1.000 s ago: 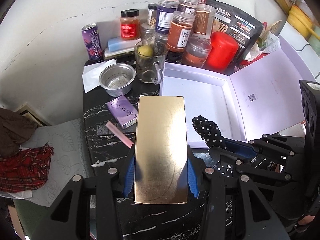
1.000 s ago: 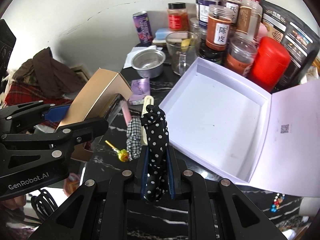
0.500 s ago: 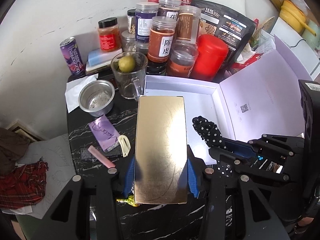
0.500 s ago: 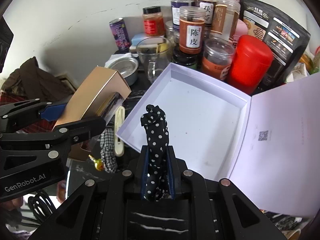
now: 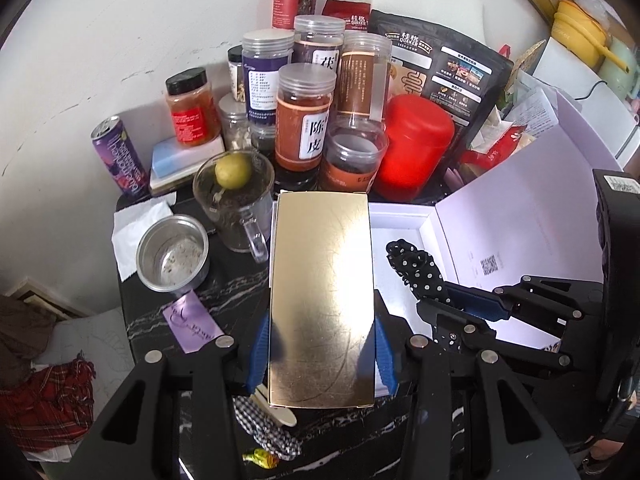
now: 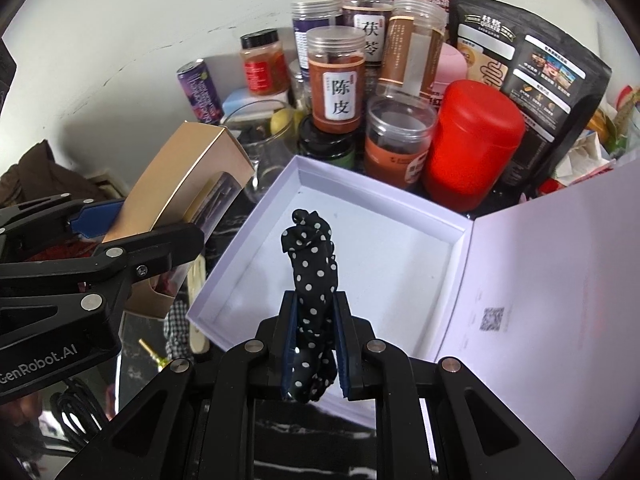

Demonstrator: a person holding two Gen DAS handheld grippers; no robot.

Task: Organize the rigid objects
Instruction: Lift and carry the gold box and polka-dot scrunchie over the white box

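Note:
My left gripper [image 5: 322,350] is shut on a long gold box [image 5: 322,300], gripped by its sides and held above the black marble table. From the right wrist view the same gold box [image 6: 188,176] hangs at the left, beside the white box's near-left wall. My right gripper [image 6: 314,344] is shut on a black polka-dot fabric piece [image 6: 312,264], held over the open white box [image 6: 400,264]. In the left wrist view the polka-dot piece [image 5: 416,272] and right gripper [image 5: 472,308] sit to the right of the gold box.
Jars [image 5: 306,116], a red canister [image 5: 416,144], a black pouch [image 5: 444,64], a purple can [image 5: 118,156], a glass mug holding a lime [image 5: 234,204] and a steel cup [image 5: 172,254] crowd the back. A purple card [image 5: 192,322], checked fabric [image 5: 268,432] and a candy [image 5: 260,458] lie on the table.
Both grippers have moved toward the jars and the white box, still holding the gold box and the polka-dot piece. The polka-dot piece now hangs over the box's inside.

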